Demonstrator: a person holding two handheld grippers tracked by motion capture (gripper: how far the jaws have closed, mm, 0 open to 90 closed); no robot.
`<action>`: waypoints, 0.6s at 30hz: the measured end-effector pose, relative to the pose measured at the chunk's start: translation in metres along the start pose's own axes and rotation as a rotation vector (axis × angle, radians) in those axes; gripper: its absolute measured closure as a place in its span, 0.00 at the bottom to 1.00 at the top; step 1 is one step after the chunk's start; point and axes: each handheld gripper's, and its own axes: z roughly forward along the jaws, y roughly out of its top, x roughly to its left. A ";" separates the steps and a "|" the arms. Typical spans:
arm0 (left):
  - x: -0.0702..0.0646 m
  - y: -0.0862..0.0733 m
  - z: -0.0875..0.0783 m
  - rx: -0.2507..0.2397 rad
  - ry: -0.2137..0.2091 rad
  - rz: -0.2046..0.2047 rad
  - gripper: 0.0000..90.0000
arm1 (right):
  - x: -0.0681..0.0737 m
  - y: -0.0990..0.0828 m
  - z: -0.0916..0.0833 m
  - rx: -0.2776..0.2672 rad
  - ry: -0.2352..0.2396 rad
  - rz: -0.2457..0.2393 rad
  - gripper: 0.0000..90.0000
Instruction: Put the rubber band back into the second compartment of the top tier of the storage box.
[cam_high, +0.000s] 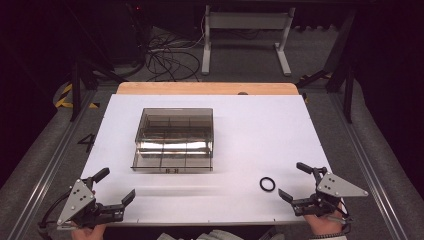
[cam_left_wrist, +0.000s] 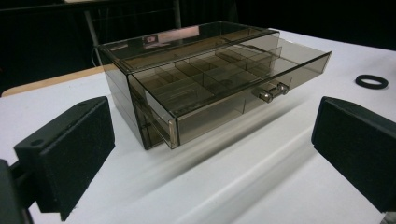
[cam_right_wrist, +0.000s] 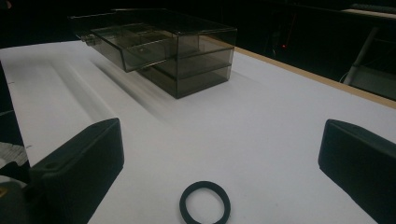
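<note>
With my right gripper (cam_high: 299, 181) spread wide and empty, the black ring (cam_high: 267, 184) lies on the table just ahead between its jaws, so I should lower squarely, close gently, then carry it to the open drawer (cam_high: 173, 156).

In the right gripper view, the black rubber ring (cam_right_wrist: 205, 202) is cut at its near rim by the bottom edge, and the smoky transparent plastic drawer box (cam_right_wrist: 187, 51) loses its far left corner in darkness. In the high view, the person's hands run off the bottom edge — the small label on the box front is too small to read.
</note>
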 end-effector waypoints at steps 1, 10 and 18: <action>-0.001 0.000 0.000 0.000 -0.001 0.000 0.00 | 0.000 0.000 0.001 0.005 0.002 -0.001 0.01; -0.001 0.000 0.000 0.003 0.005 0.012 0.00 | 0.001 0.001 0.001 0.012 0.012 0.002 0.02; -0.001 -0.001 0.000 0.002 0.011 0.009 0.00 | 0.002 0.003 0.001 0.029 0.018 0.001 0.04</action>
